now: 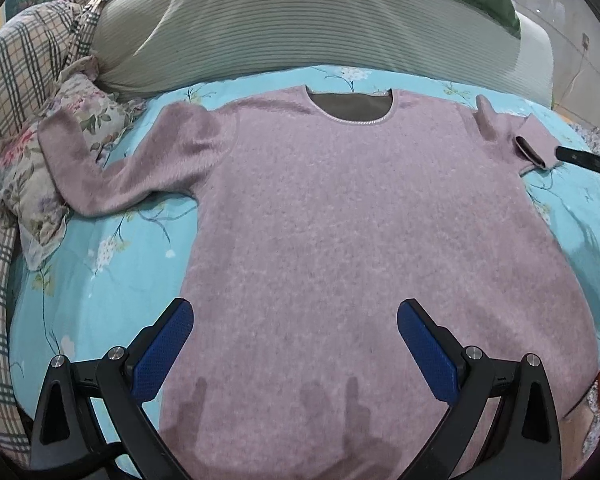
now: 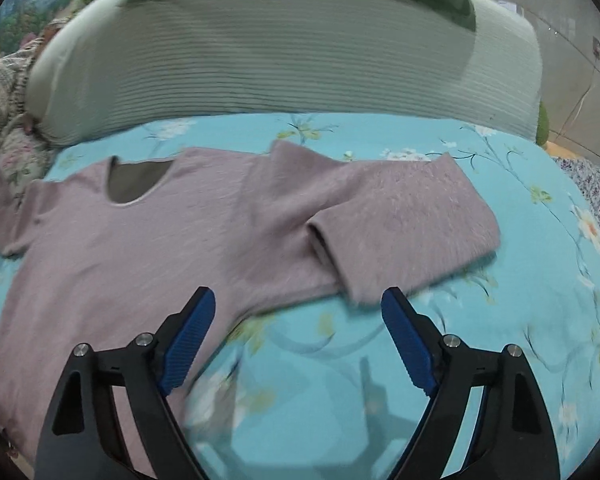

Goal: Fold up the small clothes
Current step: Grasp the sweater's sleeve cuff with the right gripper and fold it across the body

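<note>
Bedsheet (image 2: 500, 160): sweater (image 2: 180, 232) before parted right claw (image 2: 296, 312)

The sweater's (image 1: 340, 220) hem runs off the bottom of the left wrist view, behind the left gripper (image 1: 294, 344). Its far sleeve (image 1: 534, 146) is only partly seen there, the cuff meeting the right gripper's finger (image 1: 588, 162), itself cut by the frame edge. The right wrist view is smeared with motion blur, worst on the bedsheet (image 2: 300, 380) near the right gripper (image 2: 298, 336).
</note>
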A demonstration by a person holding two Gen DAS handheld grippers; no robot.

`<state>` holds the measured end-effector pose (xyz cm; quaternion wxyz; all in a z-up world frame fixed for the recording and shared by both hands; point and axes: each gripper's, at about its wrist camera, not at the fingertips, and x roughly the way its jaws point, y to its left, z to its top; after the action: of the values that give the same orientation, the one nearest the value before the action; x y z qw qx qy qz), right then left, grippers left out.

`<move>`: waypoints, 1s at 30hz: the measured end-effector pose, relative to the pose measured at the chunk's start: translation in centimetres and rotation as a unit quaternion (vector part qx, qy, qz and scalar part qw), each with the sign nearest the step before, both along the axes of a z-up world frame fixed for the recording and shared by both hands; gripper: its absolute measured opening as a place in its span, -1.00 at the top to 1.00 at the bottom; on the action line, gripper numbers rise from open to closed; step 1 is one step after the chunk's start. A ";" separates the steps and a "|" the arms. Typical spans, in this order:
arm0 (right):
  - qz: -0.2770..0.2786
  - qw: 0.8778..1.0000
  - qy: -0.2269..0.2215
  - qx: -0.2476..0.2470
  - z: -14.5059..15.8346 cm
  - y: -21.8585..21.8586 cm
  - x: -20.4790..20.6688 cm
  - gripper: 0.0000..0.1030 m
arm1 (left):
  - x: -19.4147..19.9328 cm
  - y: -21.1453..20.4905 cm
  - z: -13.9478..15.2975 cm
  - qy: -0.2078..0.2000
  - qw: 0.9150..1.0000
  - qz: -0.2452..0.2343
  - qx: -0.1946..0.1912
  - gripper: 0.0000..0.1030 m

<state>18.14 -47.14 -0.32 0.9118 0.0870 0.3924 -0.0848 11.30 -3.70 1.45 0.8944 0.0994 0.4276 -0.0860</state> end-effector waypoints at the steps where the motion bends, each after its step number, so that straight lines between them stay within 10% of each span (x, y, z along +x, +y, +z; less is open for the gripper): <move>1: 0.000 1.000 0.007 -0.002 -0.5 -0.4 0.7 -0.51 | 0.3 -0.2 0.0 0.000 1.000 0.001 0.001 -0.99; 6: -0.006 0.998 0.055 -0.023 -3.4 -2.1 4.7 -0.17 | 2.1 -0.6 -0.5 0.007 1.000 0.004 0.005 -0.99; 10: -0.037 0.998 0.055 0.017 -3.6 -4.1 4.9 0.88 | 3.4 -1.1 -1.7 0.019 1.000 0.006 0.014 -0.98; 17: 0.017 0.982 -0.028 0.187 0.6 0.2 3.6 0.91 | 3.8 -1.3 -2.7 0.022 1.000 0.000 0.002 -0.98; 30: 0.204 0.899 -0.013 0.388 1.2 24.8 15.1 0.90 | 4.6 2.3 -2.3 0.018 0.998 0.023 -0.061 -0.98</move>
<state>33.19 -22.38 0.86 0.8081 0.3532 0.3914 0.2629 15.91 -1.36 -0.88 0.8926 0.0328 0.4399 -0.0931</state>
